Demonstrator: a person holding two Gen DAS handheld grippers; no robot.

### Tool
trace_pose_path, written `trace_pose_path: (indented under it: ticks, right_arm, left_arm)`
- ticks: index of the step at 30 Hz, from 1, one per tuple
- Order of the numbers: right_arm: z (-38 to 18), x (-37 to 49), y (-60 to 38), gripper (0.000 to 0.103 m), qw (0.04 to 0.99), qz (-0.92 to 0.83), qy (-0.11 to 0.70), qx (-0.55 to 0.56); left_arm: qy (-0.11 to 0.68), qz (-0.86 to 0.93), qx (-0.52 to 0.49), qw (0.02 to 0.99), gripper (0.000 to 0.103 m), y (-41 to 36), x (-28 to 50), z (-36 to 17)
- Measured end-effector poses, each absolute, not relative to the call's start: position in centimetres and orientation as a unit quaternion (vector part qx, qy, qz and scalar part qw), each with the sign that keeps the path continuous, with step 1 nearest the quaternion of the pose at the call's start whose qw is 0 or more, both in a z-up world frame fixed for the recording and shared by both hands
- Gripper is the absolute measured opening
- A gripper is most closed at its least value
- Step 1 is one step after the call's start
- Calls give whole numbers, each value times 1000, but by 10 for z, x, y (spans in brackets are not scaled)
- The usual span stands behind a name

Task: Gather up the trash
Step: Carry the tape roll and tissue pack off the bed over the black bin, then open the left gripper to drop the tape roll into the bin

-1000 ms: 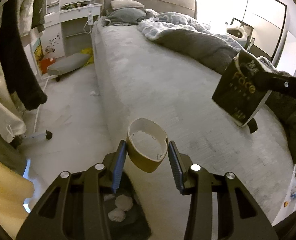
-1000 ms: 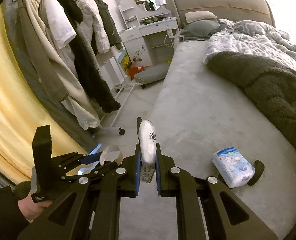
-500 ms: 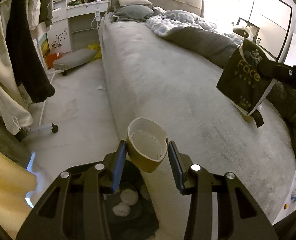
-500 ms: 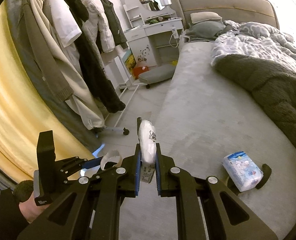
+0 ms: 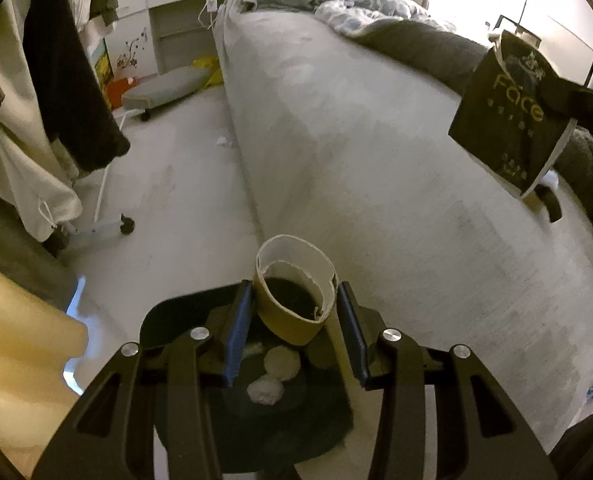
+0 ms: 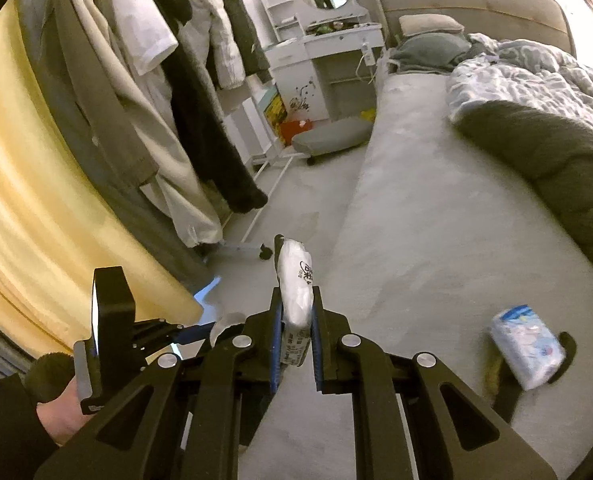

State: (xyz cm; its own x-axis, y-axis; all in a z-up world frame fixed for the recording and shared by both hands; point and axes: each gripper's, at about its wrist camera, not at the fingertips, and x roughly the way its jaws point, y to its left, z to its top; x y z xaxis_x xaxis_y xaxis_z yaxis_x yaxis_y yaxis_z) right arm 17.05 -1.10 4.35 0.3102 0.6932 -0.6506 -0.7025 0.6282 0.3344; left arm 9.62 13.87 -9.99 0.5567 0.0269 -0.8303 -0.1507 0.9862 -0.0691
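My left gripper [image 5: 294,308] is shut on a cardboard tape-roll ring [image 5: 294,290] and holds it above a black trash bin [image 5: 256,396] on the floor by the bed; white crumpled tissues [image 5: 272,374] lie inside the bin. My right gripper [image 6: 296,320] is shut on a flat face-mask packet [image 6: 295,286], which shows black with gold lettering in the left wrist view [image 5: 508,108]. A blue-and-white tissue pack [image 6: 526,350] lies on the bed [image 6: 436,220] to the right. The left gripper also shows in the right wrist view [image 6: 200,332].
A clothes rack [image 6: 168,92] with hanging coats stands on the left, its wheeled base [image 5: 112,226] on the floor. A yellow curtain [image 6: 24,200] hangs at the left. A low stool [image 5: 164,88] and white dressing table [image 6: 324,48] stand farther back. A dark blanket [image 6: 544,152] covers the bed's right side.
The left gripper has moved with the ring from above the bed's edge to directly over the bin. The right gripper, still holding the packet, has drifted slightly.
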Motion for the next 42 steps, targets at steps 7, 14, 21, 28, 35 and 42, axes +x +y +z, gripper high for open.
trace_pose_path:
  ticks: [7,14,21,28,35,42]
  right_arm:
    - [33,167,14,13,798,441,410,-19]
    - [27,166,33,13,789,448,419,-25]
    - [13,164,57,13,771,463,437,-19]
    - [-8,161,86,13,748,475,463,-20]
    - [-36,153,116,13,727,475,493,-50]
    - [-57,149,140,13,713,472,514,-71]
  left_arm:
    - [511,46,-87,854,45,154,94,-122]
    - [539,50,-85,837,45,163,89,-138]
    - [567,55,-92,817,45,173,83,-154]
    - [597,48,-106,794,45,183,77,-170]
    - [626,55,-121,768,46,200,65,-185]
    - [637,45,-137,757,64,207,58,-188]
